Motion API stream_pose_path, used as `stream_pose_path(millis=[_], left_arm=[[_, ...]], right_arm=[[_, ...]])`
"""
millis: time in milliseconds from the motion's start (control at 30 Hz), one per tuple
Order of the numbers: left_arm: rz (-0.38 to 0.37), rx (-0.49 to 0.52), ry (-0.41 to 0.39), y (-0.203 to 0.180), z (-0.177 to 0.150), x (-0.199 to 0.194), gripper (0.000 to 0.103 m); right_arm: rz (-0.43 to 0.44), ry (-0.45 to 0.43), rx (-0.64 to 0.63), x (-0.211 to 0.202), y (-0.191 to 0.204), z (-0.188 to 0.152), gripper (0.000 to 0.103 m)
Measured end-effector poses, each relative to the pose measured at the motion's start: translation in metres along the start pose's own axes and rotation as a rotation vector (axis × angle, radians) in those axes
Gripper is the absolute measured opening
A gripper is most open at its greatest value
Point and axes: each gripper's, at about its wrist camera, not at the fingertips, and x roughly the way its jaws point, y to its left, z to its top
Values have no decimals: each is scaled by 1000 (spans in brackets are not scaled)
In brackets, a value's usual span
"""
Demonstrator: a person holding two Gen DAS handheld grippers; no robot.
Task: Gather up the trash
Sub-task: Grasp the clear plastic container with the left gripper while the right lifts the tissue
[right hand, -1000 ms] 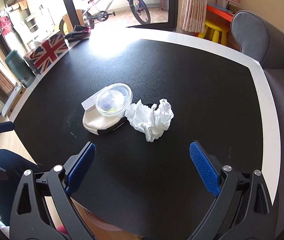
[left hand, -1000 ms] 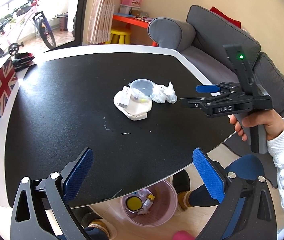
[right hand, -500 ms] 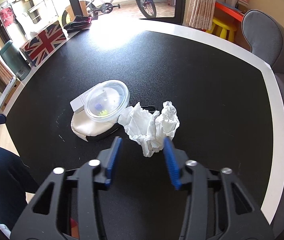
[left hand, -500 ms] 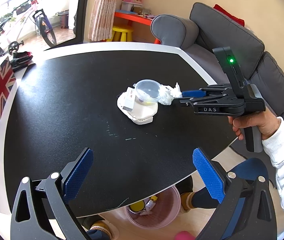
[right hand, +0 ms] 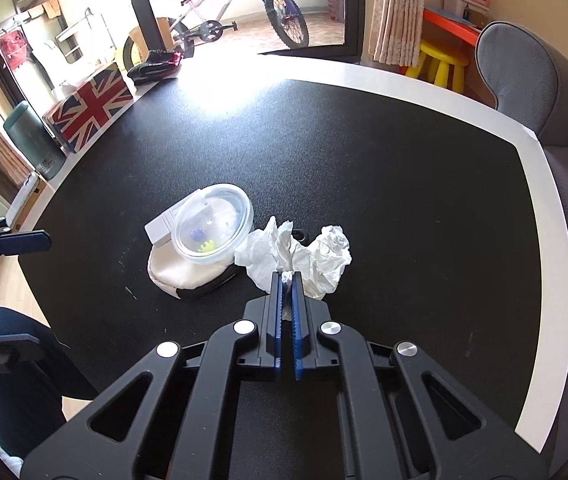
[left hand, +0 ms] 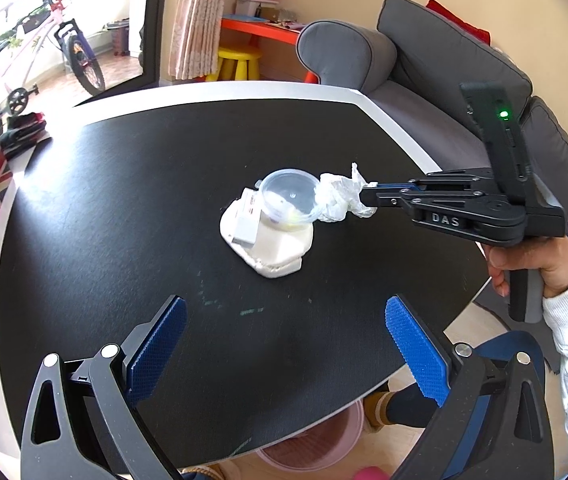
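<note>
Right wrist view: crumpled tissue (right hand: 298, 256) on the black worktop (right hand: 404, 184), beside the lidded tub (right hand: 213, 228), pinched by my right tool (right hand: 287, 280). Left tool (left hand: 284, 344) spread, empty. Tissue not lifted yet; pink bin (left hand: 316, 438) below waits.

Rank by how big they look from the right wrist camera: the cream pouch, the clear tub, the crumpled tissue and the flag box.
1. Tissue and clear tub, too alike to split.
2. Flag box, farther off, so unsure.
3. Pouch, mostly hidden under the tub.
</note>
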Motion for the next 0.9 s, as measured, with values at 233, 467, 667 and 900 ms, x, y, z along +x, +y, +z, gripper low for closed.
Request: stream_pose_path(millis=[233,467,667,900], left_arm=[[-2,7,17,-2,21,15,96],[-3,19,47,-6,40,33,96],[-17,42,83,-8,57,50,96],[-20,67,130,-10,69,69,96]], right_arm=[[4,-13,23,-11,-7,6,4],[-6,-9,36,-15,-14,4,4],[-20,-4,54,-16,-21,2,4],[-35,-4,76,-20,-33,-2,4]])
